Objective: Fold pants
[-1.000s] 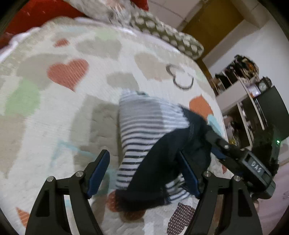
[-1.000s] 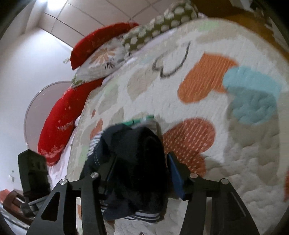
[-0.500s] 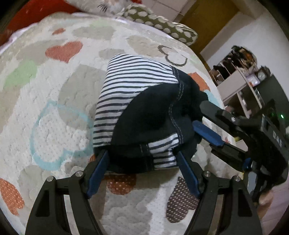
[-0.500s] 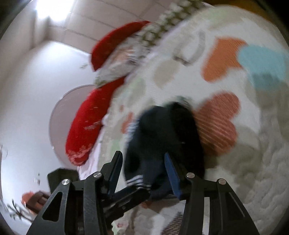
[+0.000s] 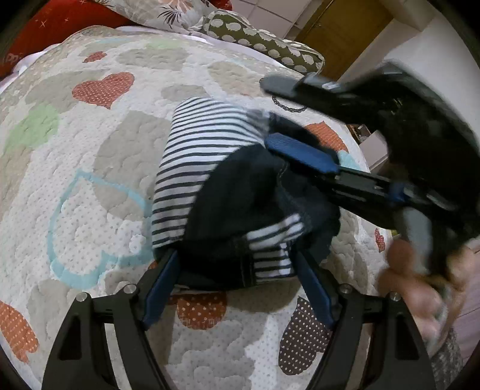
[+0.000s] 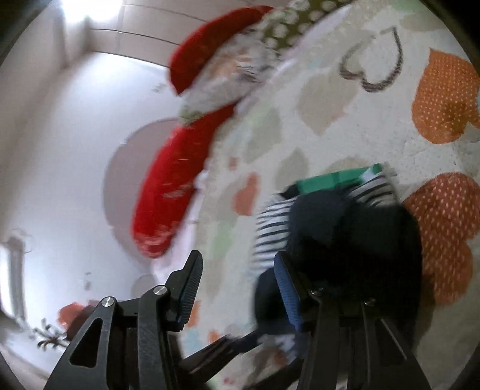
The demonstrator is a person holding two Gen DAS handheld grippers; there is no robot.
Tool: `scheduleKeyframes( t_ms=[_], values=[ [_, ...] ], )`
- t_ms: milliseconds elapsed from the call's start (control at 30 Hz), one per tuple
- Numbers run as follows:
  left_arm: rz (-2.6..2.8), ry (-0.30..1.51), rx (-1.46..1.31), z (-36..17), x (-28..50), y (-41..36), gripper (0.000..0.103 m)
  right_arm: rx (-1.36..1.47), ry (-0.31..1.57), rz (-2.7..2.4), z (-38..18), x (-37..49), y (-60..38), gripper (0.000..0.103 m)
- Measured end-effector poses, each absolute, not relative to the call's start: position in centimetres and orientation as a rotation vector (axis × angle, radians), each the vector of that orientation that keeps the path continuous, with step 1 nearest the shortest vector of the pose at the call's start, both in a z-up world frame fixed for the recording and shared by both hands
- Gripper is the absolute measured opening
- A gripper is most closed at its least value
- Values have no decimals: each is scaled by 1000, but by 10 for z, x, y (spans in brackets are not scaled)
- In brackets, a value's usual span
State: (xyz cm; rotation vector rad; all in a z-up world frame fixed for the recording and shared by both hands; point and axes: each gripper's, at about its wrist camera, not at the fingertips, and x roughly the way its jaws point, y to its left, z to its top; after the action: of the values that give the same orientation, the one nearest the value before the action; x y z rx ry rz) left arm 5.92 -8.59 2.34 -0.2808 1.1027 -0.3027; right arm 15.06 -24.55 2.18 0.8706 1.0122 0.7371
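Note:
The pants (image 5: pixel 240 192), dark navy with black-and-white striped parts, lie folded in a compact bundle on the heart-patterned quilt (image 5: pixel 90 168). My left gripper (image 5: pixel 237 264) is open, its blue-padded fingers straddling the bundle's near edge. My right gripper (image 5: pixel 270 117) comes in from the right, open, its lower blue pad resting on the bundle's top. In the right wrist view the right gripper (image 6: pixel 237 276) is open and empty, and the bundle (image 6: pixel 354 240) lies just to its right against the right finger. A green tag (image 6: pixel 336 177) shows at the bundle's far end.
Red pillows (image 6: pixel 168 186), a floral pillow (image 5: pixel 180 15) and an olive dotted pillow (image 5: pixel 264 45) line the head of the bed. The bed's right edge (image 5: pixel 369 228) drops to the room, with a wooden door (image 5: pixel 339 39) beyond.
The right gripper has let go of the dark fabric, opened and lifted up over the bundle. The left gripper stays open at the bundle's near edge; the bundle has settled flat.

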Motion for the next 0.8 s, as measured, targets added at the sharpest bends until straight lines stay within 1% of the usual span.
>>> scheduleKeyframes(
  t_ms=[133, 267, 367, 433, 600, 667, 800],
  values=[
    [-336, 1096, -308, 23, 60, -82, 80, 873, 941, 548, 18, 152, -259, 53],
    [-349, 1087, -346, 30, 52, -73, 80, 878, 889, 465, 26, 142, -272, 53],
    [-336, 1063, -360, 41, 37, -67, 80, 822, 840, 399, 38, 123, -288, 54],
    [-310, 1033, -342, 50, 25, -63, 80, 781, 819, 344, 46, 108, -298, 65],
    [-184, 868, -203, 80, -13, -65, 81, 724, 802, 278, 47, 65, -317, 67],
    [-109, 769, -129, 95, -31, -68, 89, 714, 815, 259, 40, 44, -318, 67],
    [38, 568, -6, 120, -66, -73, 97, 636, 828, 247, 34, 9, -308, 67]
  ],
)
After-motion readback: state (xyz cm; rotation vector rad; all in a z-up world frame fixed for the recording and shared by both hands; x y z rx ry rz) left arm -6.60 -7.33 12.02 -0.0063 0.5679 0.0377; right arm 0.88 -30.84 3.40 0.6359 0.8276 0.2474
